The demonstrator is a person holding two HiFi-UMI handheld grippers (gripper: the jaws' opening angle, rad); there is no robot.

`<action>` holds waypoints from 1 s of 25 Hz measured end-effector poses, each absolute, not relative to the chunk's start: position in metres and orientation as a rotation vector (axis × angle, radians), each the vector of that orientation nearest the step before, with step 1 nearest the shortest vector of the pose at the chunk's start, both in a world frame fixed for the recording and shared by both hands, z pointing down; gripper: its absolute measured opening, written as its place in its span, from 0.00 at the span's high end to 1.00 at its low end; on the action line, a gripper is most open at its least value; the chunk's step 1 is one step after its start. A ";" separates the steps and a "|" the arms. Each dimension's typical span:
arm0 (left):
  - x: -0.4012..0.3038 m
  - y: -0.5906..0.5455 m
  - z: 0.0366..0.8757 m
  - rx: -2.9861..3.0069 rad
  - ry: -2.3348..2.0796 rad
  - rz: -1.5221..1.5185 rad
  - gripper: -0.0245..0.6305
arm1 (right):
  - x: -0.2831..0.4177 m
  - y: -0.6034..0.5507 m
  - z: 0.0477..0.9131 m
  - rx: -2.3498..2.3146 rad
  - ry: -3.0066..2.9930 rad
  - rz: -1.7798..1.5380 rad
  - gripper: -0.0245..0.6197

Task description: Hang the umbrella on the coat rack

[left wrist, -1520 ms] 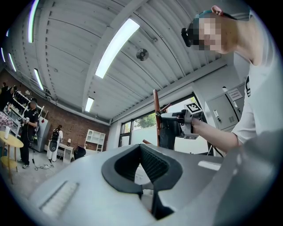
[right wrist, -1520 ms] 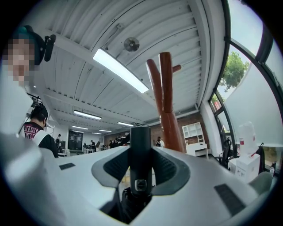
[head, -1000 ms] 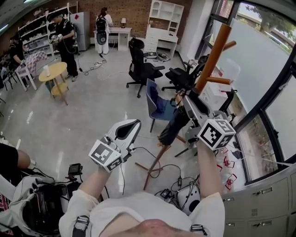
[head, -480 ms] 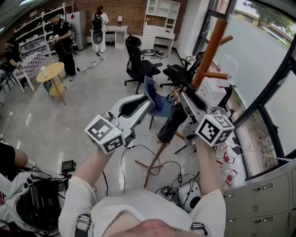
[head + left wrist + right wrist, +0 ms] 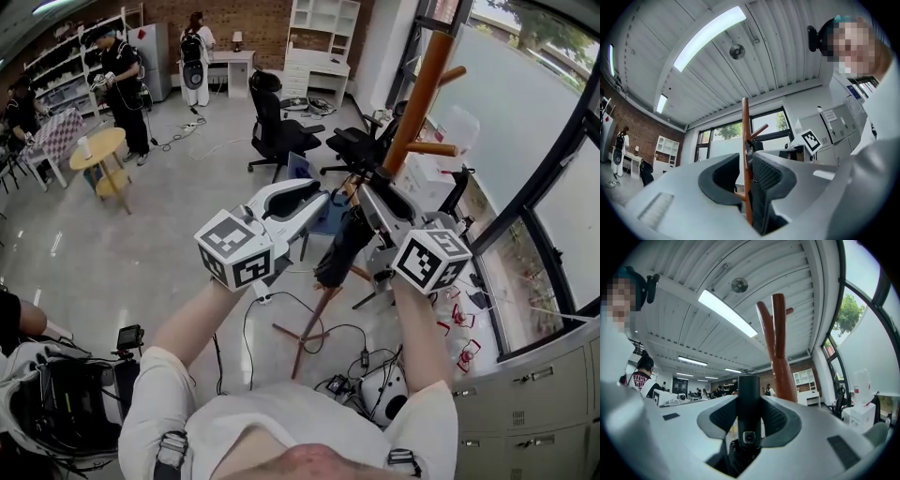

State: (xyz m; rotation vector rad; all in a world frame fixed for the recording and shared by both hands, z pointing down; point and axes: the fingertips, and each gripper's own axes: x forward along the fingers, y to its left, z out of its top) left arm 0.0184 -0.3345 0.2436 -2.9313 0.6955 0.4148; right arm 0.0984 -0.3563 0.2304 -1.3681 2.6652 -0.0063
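Nearest the camera, two outstretched forearms in pale sleeves each carried a gripper with a marker cube. Left gripper (image 5: 317, 200): raised and tipped slightly upward, jaws parted, having just been opening, with nothing between them; in the left gripper view (image 5: 746, 161) only the distant rack pole showed through the narrow gap. Right gripper (image 5: 364, 197): jaws pressed onto the handle of the umbrella (image 5: 342, 248). Umbrella: black, folded and strapped, held just in front of the coat rack (image 5: 417, 103) and below its pegs. In the head view its handle end lay at the jaws and its bundled canopy hung down and to the picture's left toward the floor. In the right gripper view the handle (image 5: 749, 394) stood upright between the pads, its button facing the camera, so the long axis ran close to vertical with the handle end up. Coat rack: brown wooden pole rising from splayed legs on the floor, short pegs angled upward near the top, none bearing the umbrella. Behind it: a blue chair (image 5: 323, 214) and black office chairs (image 5: 277, 131). Farther off: a round yellow tabletop (image 5: 105, 145), standing people (image 5: 122, 80) and white shelving (image 5: 314, 37) against a brick wall.
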 end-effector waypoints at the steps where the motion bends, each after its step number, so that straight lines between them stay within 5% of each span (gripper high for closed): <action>1: 0.022 -0.336 0.243 -2.929 0.689 0.404 0.85 | 0.099 -0.357 0.230 -1.367 2.664 -0.006 0.72; 6: 0.036 -0.341 0.244 -2.896 0.666 0.352 0.78 | 0.099 -0.358 0.231 -1.365 2.661 -0.010 0.72; 25: 0.013 -0.368 0.271 -2.895 0.797 0.346 0.78 | 0.100 -0.359 0.232 -1.339 2.662 0.006 0.72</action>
